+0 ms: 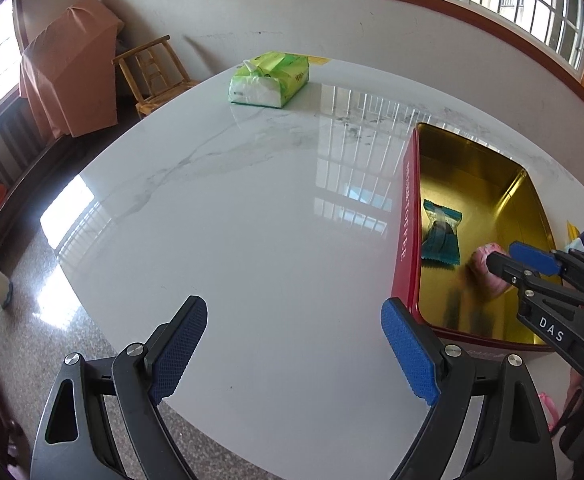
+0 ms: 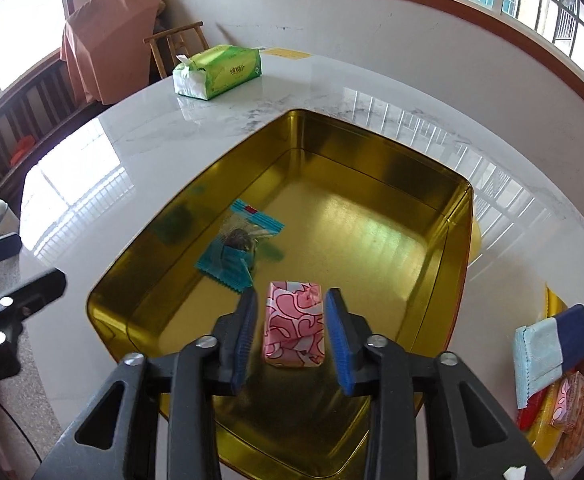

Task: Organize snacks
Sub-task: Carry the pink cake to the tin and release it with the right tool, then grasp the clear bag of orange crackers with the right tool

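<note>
Inside the open gold-lined tin point(image 2: 432, 216) on the white marble table point(image 1: 231, 220), 2 snacks are seen: a teal-wrapped snack point(image 2: 231, 252) lying flat near the tin's left wall, and a pink patterned snack packet point(image 2: 294, 326) on the tin floor nearer the camera. The right gripper point(image 2: 292, 332) is positioned over the tin with its pads on either side of the pink packet; a narrow gap is visible on each side, so the packet appears to be straddled, not pinched. The left gripper point(image 1: 292, 352) is held spread wide over bare tabletop beside the tin's red outer wall, and nothing is held in it.

The task is judged partly done. More wrapped snacks point(image 2: 556, 360) are piled on a yellow dish point(image 2: 554, 300) to the tin's right, still to be transferred. A green tissue pack point(image 2: 217, 72) is left at the table's far edge.
</note>
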### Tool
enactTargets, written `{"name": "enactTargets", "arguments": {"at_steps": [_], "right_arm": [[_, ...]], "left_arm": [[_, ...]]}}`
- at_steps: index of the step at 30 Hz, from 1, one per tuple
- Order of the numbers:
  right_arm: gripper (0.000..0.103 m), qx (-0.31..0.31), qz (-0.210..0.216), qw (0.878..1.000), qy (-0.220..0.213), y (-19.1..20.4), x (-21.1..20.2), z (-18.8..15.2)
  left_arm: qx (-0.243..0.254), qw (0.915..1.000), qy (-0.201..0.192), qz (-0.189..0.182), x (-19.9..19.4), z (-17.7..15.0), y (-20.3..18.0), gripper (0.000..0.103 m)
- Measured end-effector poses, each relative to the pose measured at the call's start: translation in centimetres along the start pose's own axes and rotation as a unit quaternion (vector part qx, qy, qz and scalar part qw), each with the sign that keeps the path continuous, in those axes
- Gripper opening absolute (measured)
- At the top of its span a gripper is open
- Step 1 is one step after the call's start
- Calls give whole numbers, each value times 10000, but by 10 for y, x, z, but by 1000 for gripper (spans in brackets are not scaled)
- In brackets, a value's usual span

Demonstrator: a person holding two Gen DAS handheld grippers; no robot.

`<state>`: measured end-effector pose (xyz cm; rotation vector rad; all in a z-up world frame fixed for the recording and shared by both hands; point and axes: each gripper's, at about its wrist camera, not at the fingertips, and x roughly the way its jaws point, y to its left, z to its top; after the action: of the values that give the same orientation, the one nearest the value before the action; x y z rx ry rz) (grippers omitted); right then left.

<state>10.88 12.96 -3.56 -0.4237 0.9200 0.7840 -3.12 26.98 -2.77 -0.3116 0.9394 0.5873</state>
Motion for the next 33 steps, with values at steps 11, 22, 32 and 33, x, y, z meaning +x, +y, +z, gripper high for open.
{"name": "enactTargets", "arguments": {"at_steps": [11, 22, 32, 33], "right_arm": [[44, 182, -4, 9980, -611, -29, -69, -20], [44, 1242, -1241, 9832, -504, -161, -111, -90], [54, 1637, -1652, 9724, -169, -231, -102, -133], [54, 1630, -1654, 9726, -137, -234, -97, -135]], "left_arm": [[249, 9996, -91, -126, -6, 1, -19, 89], [764, 9955, -246, -501, -23, 0, -63, 89], [1409, 9855, -163, -929, -28, -4, -121, 89], [1486, 9840, -157, -969, -28, -4, -128, 89]]}}
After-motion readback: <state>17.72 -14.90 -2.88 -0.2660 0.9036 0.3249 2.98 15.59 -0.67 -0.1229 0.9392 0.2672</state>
